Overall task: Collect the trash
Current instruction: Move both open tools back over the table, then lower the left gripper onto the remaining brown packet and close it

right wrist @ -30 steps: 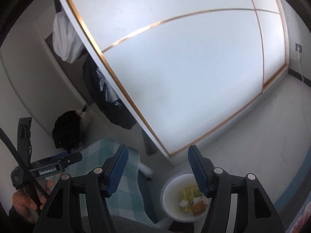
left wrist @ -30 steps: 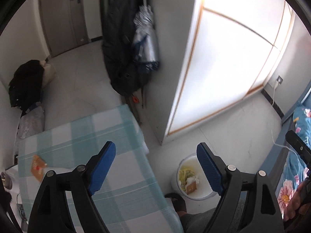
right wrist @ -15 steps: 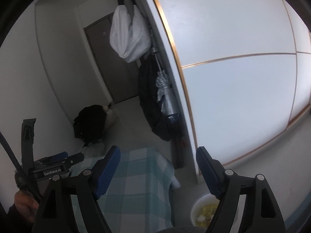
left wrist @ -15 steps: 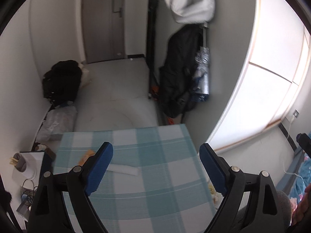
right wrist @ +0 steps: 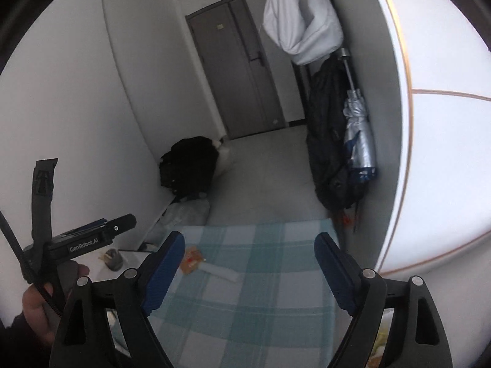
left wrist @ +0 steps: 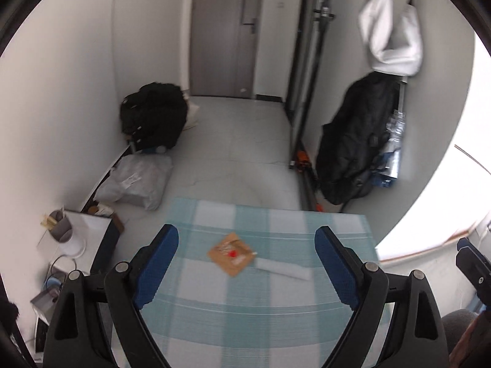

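An orange-brown snack wrapper (left wrist: 232,254) lies on the teal checked tablecloth (left wrist: 245,322), with a white wrapper (left wrist: 284,268) just right of it. My left gripper (left wrist: 245,268) is open and empty, held above the table with both wrappers between and beyond its fingertips. In the right wrist view the same orange wrapper (right wrist: 191,259) and white wrapper (right wrist: 219,271) lie near the left fingertip. My right gripper (right wrist: 250,271) is open and empty above the table. The edge of the white trash bin (right wrist: 382,334) shows at lower right there.
A black bag (left wrist: 153,115) and a grey plastic bag (left wrist: 136,181) sit on the floor by the left wall. A dark coat (left wrist: 356,141), an umbrella (right wrist: 359,135) and a white bag (left wrist: 391,36) hang at right. A grey cup (left wrist: 59,225) stands on a white side surface.
Both grippers have swung left and up, from the floor bin toward the table. The wrappers have come from the left edge of the left wrist view to its centre. Both stay open.
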`<action>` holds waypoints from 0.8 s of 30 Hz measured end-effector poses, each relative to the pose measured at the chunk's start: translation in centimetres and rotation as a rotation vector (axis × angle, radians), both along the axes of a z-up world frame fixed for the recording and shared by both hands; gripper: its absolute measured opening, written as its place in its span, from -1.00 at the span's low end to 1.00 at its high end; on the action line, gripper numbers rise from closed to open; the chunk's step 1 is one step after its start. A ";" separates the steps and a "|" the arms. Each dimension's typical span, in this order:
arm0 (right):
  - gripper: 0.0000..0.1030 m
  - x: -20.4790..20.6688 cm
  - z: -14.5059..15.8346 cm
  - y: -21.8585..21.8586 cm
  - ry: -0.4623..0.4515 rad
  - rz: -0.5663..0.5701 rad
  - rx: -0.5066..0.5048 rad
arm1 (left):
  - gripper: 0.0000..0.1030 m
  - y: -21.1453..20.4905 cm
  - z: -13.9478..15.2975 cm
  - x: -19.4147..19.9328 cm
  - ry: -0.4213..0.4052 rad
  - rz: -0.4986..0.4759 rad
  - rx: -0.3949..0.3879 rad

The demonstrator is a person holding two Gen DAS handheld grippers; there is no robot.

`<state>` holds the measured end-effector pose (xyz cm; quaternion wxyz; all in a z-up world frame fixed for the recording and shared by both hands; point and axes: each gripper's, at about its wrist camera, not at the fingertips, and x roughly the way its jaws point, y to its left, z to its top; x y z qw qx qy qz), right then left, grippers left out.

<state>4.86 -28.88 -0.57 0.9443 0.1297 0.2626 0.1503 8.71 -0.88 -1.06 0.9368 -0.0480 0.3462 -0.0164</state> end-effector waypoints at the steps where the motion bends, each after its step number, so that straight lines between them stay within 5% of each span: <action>1: 0.68 0.6 -0.2 1.0 0.004 0.018 -0.002 | 0.72 0.6 -0.4 0.1 0.006 0.013 -0.006; 12: 0.68 6.1 -4.1 8.5 0.096 0.152 -0.073 | 0.72 5.3 -3.6 1.6 0.048 0.104 0.004; 24: 0.67 12.2 -9.0 13.4 0.227 0.366 -0.229 | 0.72 7.9 -6.6 3.7 0.159 0.107 -0.066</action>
